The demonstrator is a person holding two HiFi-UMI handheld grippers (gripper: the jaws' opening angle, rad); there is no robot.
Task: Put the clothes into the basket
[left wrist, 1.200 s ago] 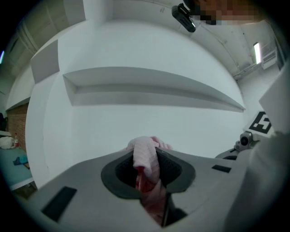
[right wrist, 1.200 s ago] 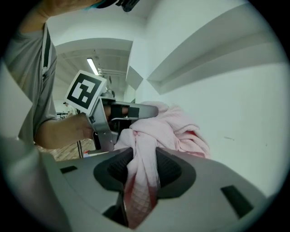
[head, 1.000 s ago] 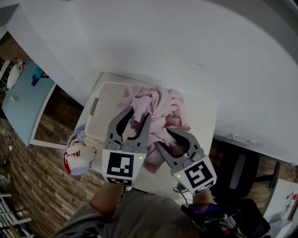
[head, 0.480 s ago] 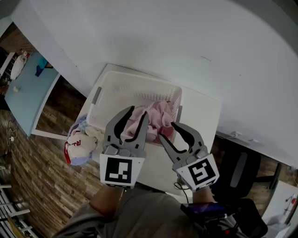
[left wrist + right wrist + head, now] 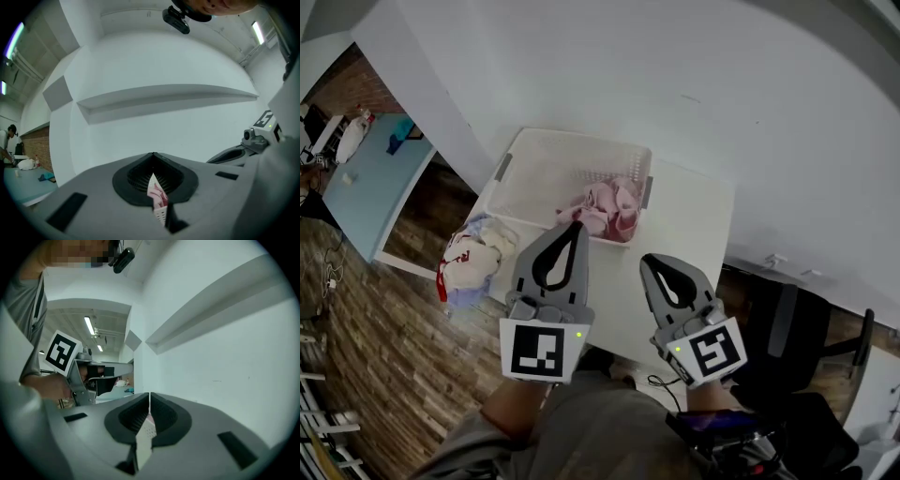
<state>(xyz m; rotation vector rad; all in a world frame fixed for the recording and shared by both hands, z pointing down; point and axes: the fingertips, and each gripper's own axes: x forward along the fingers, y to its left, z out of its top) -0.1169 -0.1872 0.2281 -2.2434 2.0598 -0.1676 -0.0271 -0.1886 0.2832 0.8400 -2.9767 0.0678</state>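
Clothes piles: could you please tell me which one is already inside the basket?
The pink clothes lie inside the white basket; the white-and-red bundle sits outside it.

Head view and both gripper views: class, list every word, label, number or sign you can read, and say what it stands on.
Readable words or numbers: none in any view.
On the left gripper: a black-and-white square marker, a pattern, no letters.
On the right gripper: the same kind of marker.
On the bundle beside the table: red print, too blurred to read.
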